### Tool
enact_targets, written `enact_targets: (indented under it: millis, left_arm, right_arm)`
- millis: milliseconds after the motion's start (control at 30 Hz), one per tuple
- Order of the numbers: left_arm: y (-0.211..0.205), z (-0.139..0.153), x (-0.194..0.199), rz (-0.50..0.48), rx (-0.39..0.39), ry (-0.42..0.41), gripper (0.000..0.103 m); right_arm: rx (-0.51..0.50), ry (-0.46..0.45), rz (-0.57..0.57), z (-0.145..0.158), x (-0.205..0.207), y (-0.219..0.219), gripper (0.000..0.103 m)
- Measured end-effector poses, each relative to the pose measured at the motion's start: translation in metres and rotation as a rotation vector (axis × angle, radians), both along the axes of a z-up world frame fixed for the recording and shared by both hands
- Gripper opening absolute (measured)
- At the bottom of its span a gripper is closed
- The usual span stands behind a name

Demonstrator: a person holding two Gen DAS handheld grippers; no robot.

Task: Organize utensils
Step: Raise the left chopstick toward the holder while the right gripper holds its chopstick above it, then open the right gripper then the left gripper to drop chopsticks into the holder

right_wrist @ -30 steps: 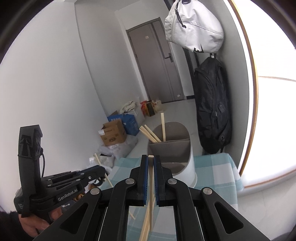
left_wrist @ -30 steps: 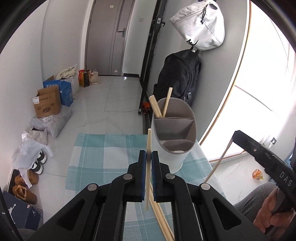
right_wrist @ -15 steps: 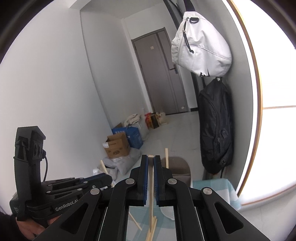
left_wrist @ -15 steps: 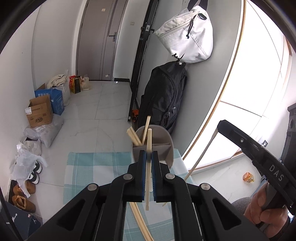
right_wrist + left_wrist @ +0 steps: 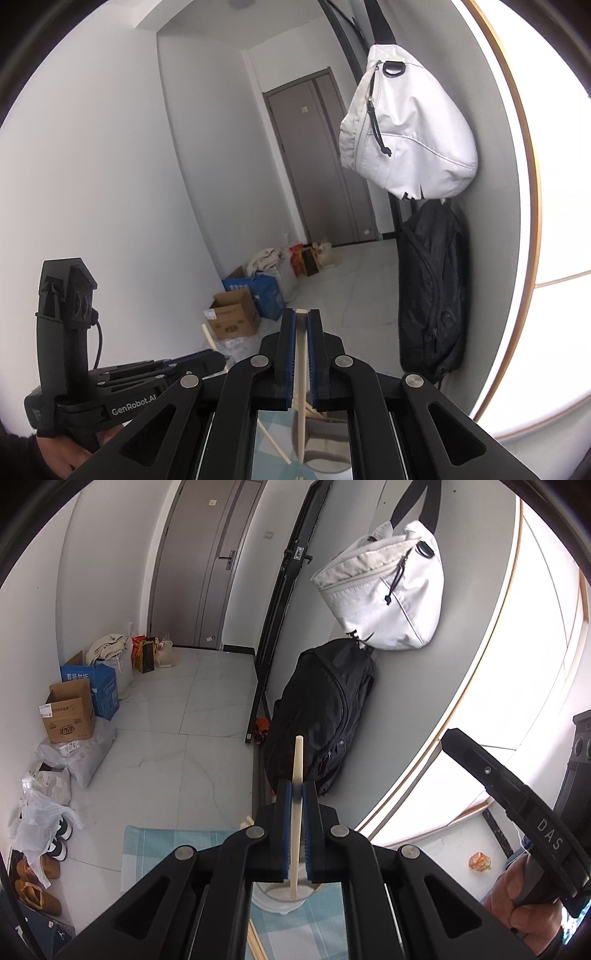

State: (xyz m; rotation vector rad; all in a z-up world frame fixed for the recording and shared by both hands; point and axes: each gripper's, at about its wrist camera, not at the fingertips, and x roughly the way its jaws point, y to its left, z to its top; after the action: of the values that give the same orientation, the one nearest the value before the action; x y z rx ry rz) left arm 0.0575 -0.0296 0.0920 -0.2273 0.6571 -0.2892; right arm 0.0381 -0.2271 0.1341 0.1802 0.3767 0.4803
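while each set of jaws is clamped on one pale wooden chopstick, both sticks hang above the white plastic utensil holder on the teal checked cloth.

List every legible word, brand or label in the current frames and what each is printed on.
"DAS": on the right gripper body, left wrist view.
"GenRobot.AI": on the left gripper body, right wrist view; last letters partly hidden.
Blue box: white characters, too small to read.
Cardboard box: printed logo and label, blurred.
Small signs on the door: unreadable.
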Motion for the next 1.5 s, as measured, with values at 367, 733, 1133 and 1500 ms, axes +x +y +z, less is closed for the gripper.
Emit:
enact_targets:
  millis: [367,733,1133,1500]
  left_arm:
    - [-0.002,-0.006,0.040,0.021,-0.015,0.000,0.002]
    - [-0.001,-0.028,0.063,0.061,-0.063,0.014,0.002]
    - [0.002,-0.056,0.071,0.033,-0.069,0.085,0.002]
    - [0.016,-0.066,0.072,-0.014,-0.129,0.187,0.002]
  right_arm:
    - [-0.042,-0.019,-0.014,0.000,0.051,0.000,0.005]
    - [-0.088,0.017,0.017,-0.030,0.088,0.009,0.005]
    - [-0.131,0.084,0.083,-0.061,0.098,0.030,0.005]
    - [-0.008,0.236,0.165,-0.085,0.101,0.029,0.008]
